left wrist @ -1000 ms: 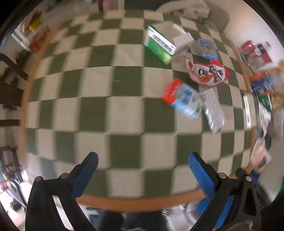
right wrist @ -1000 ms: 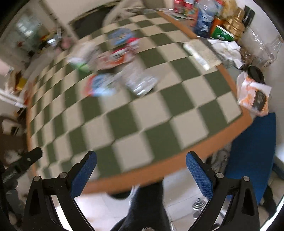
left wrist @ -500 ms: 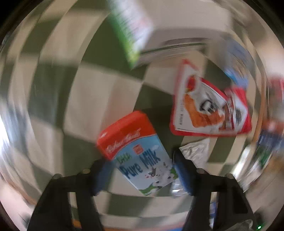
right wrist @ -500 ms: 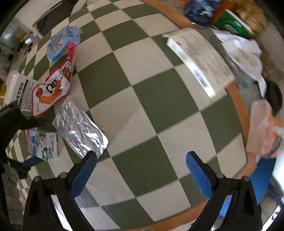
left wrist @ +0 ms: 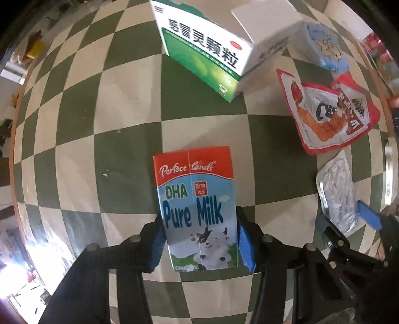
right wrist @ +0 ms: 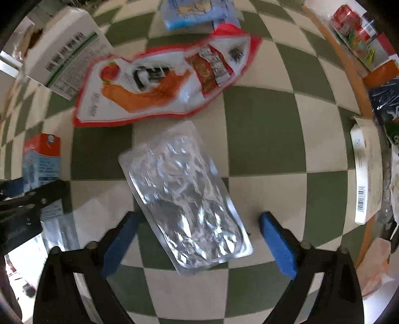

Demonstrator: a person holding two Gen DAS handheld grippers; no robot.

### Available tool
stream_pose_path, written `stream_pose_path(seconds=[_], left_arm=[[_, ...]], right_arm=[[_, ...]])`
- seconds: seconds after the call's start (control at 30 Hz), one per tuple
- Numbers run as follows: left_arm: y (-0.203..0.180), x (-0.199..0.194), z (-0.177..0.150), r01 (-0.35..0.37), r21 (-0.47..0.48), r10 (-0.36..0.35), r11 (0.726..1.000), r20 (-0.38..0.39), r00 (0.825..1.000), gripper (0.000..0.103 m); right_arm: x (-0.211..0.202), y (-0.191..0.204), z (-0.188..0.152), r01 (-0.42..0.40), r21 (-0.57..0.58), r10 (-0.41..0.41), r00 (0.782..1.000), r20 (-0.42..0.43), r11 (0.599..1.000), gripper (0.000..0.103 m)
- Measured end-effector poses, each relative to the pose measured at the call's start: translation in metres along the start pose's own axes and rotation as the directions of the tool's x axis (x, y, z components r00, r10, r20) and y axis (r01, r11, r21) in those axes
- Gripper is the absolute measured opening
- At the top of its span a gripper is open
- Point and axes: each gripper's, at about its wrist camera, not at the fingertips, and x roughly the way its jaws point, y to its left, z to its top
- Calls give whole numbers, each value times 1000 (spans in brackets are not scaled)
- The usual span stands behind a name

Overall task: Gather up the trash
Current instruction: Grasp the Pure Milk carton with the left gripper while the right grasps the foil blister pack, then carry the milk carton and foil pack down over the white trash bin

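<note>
A red and blue "Pure Milk" carton (left wrist: 197, 206) lies flat on the green-and-cream checked table. My left gripper (left wrist: 199, 239) is shut on the carton's lower half, a blue pad against each side. The carton also shows at the left of the right wrist view (right wrist: 41, 159). A crinkled silver foil pouch (right wrist: 184, 197) lies on the table, and my right gripper (right wrist: 197, 239) is open around its near end, pads apart from it. The pouch also shows in the left wrist view (left wrist: 336, 194).
A green and white medicine box (left wrist: 212, 47), a red snack bag (right wrist: 164, 84) and a light blue packet (right wrist: 197, 12) lie further back. A white flat box (right wrist: 366, 174) lies by the table's right wooden rim (right wrist: 349, 67), with packaged goods beyond it.
Both grippers came down from above the table's near edge to the trash. The left closed on the milk carton. The right moved forward until its open fingers straddled the foil pouch.
</note>
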Motion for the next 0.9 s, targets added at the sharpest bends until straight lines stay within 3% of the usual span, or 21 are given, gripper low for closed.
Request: stream_pose_path(seconds=[0.07, 0.17, 0.43, 0.6, 0.73, 0.9], left_arm=[[5, -5, -6, 0, -1, 0, 1000, 17, 1000, 46], [9, -14, -14, -11, 0, 11, 1000, 37, 999, 46], [-5, -46, -48, -19, 31, 15, 999, 96, 995, 46], [-14, -75, -59, -28, 49, 21, 998, 156, 988, 46], [-17, -87, -71, -25, 51, 14, 998, 206, 979, 46], [7, -99, -104, -10, 43, -1, 999, 251, 968, 46]], right_arm=[[-6, 7, -5, 3, -23, -2, 1000, 31, 1000, 65], [-7, 6, -11, -7, -26, 8, 999, 38, 1000, 65], [-32, -41, -28, -129, 111, 120, 989, 84, 985, 65], [-57, -52, -43, -154, 126, 138, 982, 127, 980, 65], [-83, -46, -61, -167, 120, 145, 974, 172, 979, 65], [-119, 3, -98, -183, 109, 156, 964, 217, 977, 65]])
